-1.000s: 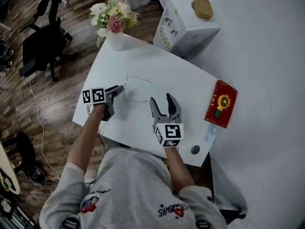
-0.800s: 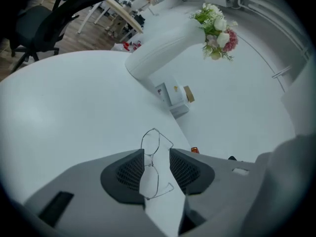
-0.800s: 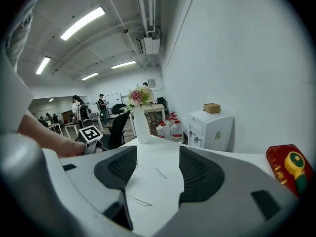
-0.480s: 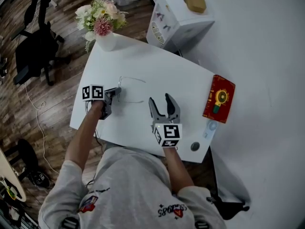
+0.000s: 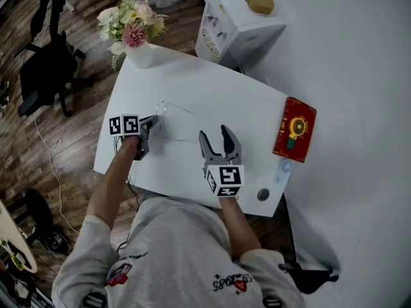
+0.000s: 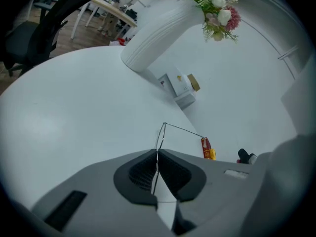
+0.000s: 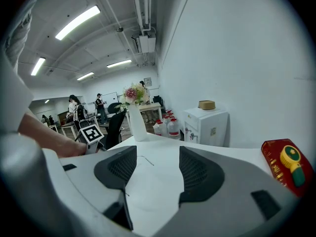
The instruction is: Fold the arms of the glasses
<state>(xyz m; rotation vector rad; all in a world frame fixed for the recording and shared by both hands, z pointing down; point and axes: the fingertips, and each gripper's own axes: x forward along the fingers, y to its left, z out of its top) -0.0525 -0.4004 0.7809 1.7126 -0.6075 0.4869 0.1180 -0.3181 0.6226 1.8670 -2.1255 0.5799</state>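
**Left gripper clamped on glasses, right gripper open nearby**

Left gripper (image 5: 156,118) (image 6: 157,154): jaws have just been closing and are now together on the thin wire frame of the glasses (image 5: 162,106) (image 6: 160,137). The left gripper view shows the wire running straight up between the two ribbed pads, pinched. From the frame corner above the pads, one arm of the glasses sticks out to the right, unfolded.

The glasses sit on the white counter (image 5: 212,92), left-centre, at the left gripper's tips. They are clear and hard to see in the head view; only the thin outline and arm lines show.

Right gripper (image 5: 214,133) (image 7: 150,167): jaws wide apart, nothing held, only bare counter between them. It points toward the glasses from just to their right, not touching them.

Other stuff: a white vase of flowers (image 5: 133,34) (image 7: 136,117) at the far left corner of the counter, a red box (image 5: 295,130) (image 7: 285,166) by the counter's right edge, and a white cabinet (image 5: 234,21) beyond the counter.
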